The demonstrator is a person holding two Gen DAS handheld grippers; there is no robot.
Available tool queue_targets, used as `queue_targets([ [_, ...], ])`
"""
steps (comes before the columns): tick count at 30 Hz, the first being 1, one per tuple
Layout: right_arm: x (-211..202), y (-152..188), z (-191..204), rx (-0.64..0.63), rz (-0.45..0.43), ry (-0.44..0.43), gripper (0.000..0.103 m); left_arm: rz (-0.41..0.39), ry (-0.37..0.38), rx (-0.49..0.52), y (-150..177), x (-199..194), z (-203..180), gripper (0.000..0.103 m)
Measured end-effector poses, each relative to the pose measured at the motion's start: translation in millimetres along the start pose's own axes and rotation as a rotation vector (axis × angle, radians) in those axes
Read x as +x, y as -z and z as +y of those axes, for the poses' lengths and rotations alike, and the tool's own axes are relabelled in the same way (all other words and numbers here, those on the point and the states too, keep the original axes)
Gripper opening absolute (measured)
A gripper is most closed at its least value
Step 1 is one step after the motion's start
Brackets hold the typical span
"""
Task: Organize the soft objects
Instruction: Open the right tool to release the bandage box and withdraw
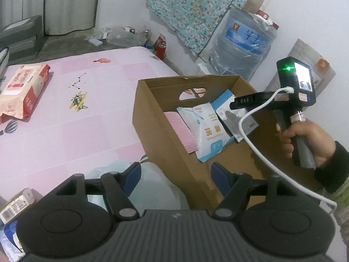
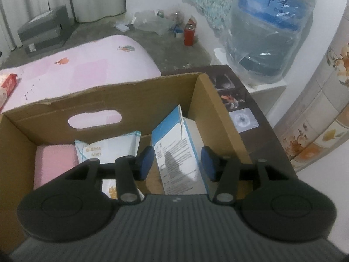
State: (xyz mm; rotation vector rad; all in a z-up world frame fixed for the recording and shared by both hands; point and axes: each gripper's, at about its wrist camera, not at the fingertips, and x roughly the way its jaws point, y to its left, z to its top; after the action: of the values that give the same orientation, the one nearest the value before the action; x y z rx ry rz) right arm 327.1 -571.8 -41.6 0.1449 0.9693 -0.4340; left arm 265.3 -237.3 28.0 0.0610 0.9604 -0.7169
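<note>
— Right gripper (image 2: pixel 176 163) first: how do its jaws stand?

— Spread, over the cardboard box (image 2: pixel 98 100). The blue-and-white packet (image 2: pixel 181 152) stands between the pads, leaning; whether they touch it I cannot tell. Its long axis runs from near up to far.

— And the left gripper (image 1: pixel 175 174)?

— Jaws spread wide, holding nothing, just before the box.

— What else is inside?

— A white wipes pack (image 1: pixel 205 131) with Chinese characters, and a pink pad (image 1: pixel 181 131). Farther, an orange wipes pack (image 1: pixel 21 89) lies on the pink bed (image 1: pixel 87 120).

You read "0A5" on the black arm of your right gripper (image 1: pixel 244 100), and blue characters "华丰" on the clear plastic water jug's blue label (image 1: pixel 250 36); print on the packets stays illegible.
</note>
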Motion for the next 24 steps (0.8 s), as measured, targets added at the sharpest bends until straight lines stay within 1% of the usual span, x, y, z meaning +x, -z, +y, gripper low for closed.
queue_targets([
  [9, 9.3, -2.7, 14.3, -0.038, 0.034, 0.042, 0.057, 0.002, 0.015, -0.007, 0.9, 2.5, 5.9, 0.072],
  [16, 5.8, -3.5, 13.1, 0.003, 0.055, -0.033, 0.058, 0.000, 0.021, -0.017, 1.1, 2.6, 8.1, 0.072],
  [24, 0.4, -3.7, 14.5, 0.010, 0.046, -0.064, 0.058, 0.000, 0.023, -0.021, 0.9, 2.0, 9.6, 0.072],
])
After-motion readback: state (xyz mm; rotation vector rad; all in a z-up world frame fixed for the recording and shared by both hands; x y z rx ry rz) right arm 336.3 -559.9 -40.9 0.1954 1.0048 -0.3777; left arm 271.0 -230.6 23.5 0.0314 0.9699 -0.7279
